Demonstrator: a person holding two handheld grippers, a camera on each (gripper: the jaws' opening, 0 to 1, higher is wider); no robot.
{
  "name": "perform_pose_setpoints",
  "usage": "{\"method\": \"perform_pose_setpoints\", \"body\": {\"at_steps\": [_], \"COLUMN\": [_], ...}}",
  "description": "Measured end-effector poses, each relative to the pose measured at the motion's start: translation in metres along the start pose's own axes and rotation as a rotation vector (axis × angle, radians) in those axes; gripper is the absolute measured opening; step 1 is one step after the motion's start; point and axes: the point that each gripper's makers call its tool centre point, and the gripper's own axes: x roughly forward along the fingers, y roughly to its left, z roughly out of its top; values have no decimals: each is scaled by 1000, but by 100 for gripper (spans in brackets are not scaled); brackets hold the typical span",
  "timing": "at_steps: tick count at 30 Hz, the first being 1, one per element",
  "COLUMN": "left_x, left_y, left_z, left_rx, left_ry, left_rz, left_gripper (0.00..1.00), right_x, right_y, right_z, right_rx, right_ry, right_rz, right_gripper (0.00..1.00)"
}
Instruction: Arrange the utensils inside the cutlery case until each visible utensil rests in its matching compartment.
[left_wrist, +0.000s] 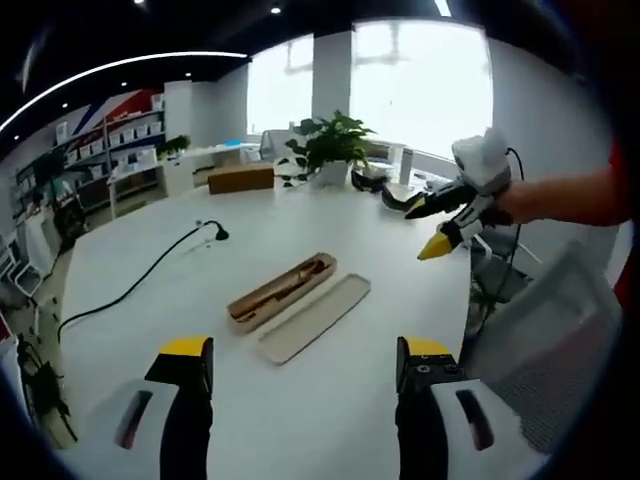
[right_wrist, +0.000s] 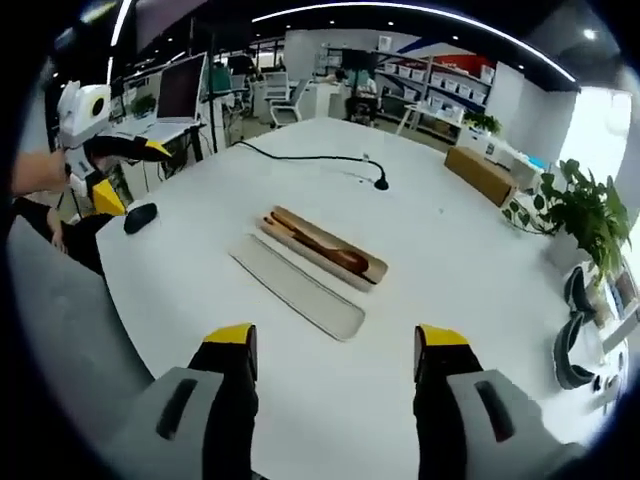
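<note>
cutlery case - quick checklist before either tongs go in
1. Beige oblong cutlery case open: ok.
2. Flat beige lid off, lying beside it on the white table: ok.
3. Wooden utensils in matching compartments: cannot tell.
4. Left tongs open, holding nothing: ok.
5. Right tongs open, holding nothing: ok.
6. Black cable apart from case: ok.

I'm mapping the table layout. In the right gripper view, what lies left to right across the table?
Other gripper → black mouse → case lid → open cutlery case → potted plant.
</note>
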Motion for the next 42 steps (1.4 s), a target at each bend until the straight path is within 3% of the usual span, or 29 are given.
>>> {"method": "perform_pose_setpoints", "body": {"at_steps": [7, 12, 18, 23, 26, 42], "left_x": [21, 35, 66, 94, 108, 135], "left_y": [14, 18, 10, 5, 10, 23], "left_z": [-14, -28, -35, -43, -51, -70], "left_rx": [-37, -45, 1, 45, 22, 43], "left_ry": [9, 44, 70, 92, 111, 140], "left_rz": [31, 26, -35, -59, -54, -50], "left_gripper": [75, 74, 73, 72, 71, 67], "right_x": [19, 41, 63, 78, 87, 109], "right_y": [-4, -8, -11, -13, -13, -20], "right_z": [7, -3, -17, -29, -32, -51], "right_rx": [-16, -80, -147, -112, -80, -64], "right_ry": [-55, -17, 42, 72, 78, 107], "right_rz": [26, 45, 73, 75, 88, 118], "right_gripper": [64, 64, 59, 57, 59, 57]}}
